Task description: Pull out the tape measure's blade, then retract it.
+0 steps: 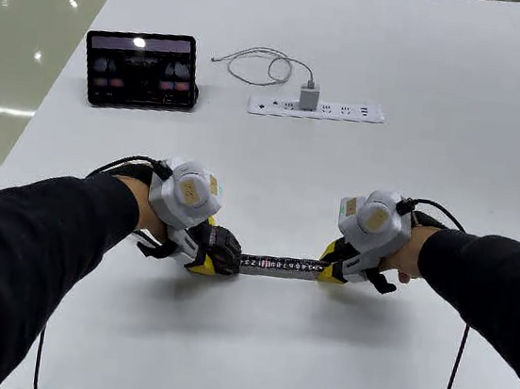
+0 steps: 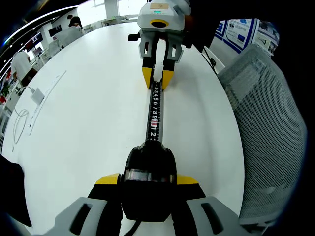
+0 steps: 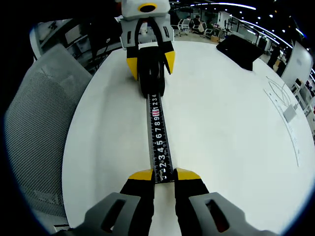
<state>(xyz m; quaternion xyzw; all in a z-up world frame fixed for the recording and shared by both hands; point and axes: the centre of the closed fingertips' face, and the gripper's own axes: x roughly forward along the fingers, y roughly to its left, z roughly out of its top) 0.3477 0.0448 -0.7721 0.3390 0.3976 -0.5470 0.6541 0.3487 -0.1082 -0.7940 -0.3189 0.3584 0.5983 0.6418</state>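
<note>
Right now the tape measure's black case (image 1: 225, 250) sits low on the white table (image 1: 252, 336), toward 7 o'clock from the middle of the head view. The left gripper (image 1: 208, 245) is clamped on it, one yellow-tipped jaw on each side of the housing. The blade (image 1: 282, 266) is pulled out of the case and runs straight toward 3 o'clock, its numbered face up, with one red-marked numeral a short way out from the case. I cannot tell whether the blade touches the table or hangs just above it. At the far end the right gripper (image 1: 331, 265) has its jaws drawn in on the blade's tip, pinching it between the yellow pads. The two grippers face each other along the blade, each held in a hand with a black sleeve behind it.

From the case, a dark tablet (image 1: 141, 69) stands at about 11 o'clock, well apart. A white power strip (image 1: 316, 108) lies at about 1 o'clock, with a white charger (image 1: 308, 96) plugged into it and a cable (image 1: 262, 65) looped beyond. In the left gripper view a grey mesh chair (image 2: 266, 123) stands just off the table's edge at 3 o'clock.
</note>
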